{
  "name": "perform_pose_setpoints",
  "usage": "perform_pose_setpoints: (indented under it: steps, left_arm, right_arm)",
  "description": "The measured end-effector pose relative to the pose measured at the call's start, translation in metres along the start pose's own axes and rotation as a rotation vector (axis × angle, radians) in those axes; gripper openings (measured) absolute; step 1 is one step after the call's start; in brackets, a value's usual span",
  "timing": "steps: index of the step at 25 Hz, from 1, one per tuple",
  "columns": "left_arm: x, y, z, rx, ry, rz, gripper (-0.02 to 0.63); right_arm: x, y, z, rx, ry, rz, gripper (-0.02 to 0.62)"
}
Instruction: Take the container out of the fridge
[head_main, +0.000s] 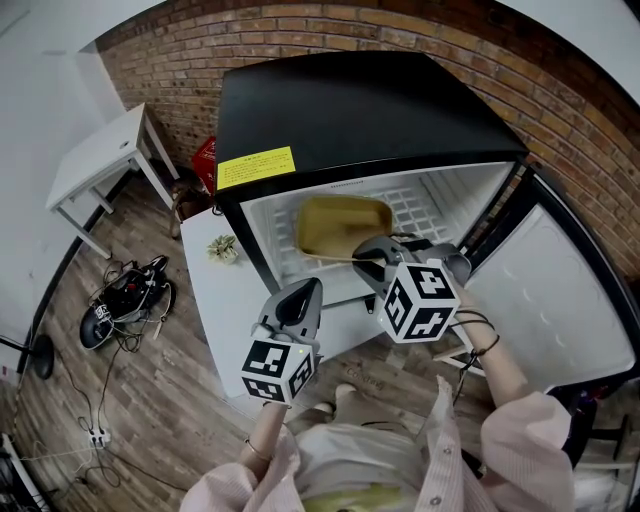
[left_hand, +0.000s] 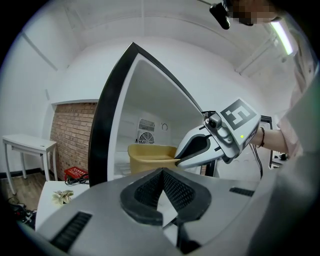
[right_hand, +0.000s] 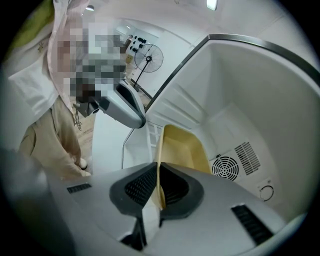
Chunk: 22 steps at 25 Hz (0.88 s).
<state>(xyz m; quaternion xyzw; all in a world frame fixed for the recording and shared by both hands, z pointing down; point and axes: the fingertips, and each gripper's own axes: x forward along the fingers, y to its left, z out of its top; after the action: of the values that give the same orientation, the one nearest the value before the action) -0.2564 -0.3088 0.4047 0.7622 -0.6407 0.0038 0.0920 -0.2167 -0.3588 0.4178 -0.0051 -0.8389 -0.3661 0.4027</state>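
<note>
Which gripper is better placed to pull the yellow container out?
Right. The right gripper grips the yellow container by its rim inside the fridge; the left gripper hangs outside, shut and empty.

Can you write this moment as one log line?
right tool: shut on rim of yellow plastic tub | tub: inside open black fridge | left tool: shut, empty

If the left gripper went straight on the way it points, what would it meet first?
Probably the container in the fridge, near the rim spot where the right gripper is shut on it. The left gripper is shut and empty; depth is hard to judge.
</note>
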Motion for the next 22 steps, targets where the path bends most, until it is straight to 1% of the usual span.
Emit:
perform_pose_setpoints:
  steps: [11,22]
  left_arm:
    - [-0.014,-0.006,-0.002,0.004,0.004,-0.029,-0.009]
    - [-0.03,-0.03,-0.011,0.013,0.023,-0.105,-0.011]
  right_arm:
    - [-0.018,0.014,0.003,0.05,0.007,-0.037,0.025]
    - [-0.047,0.044,0.0,0.129,0.039,-0.091,0.025]
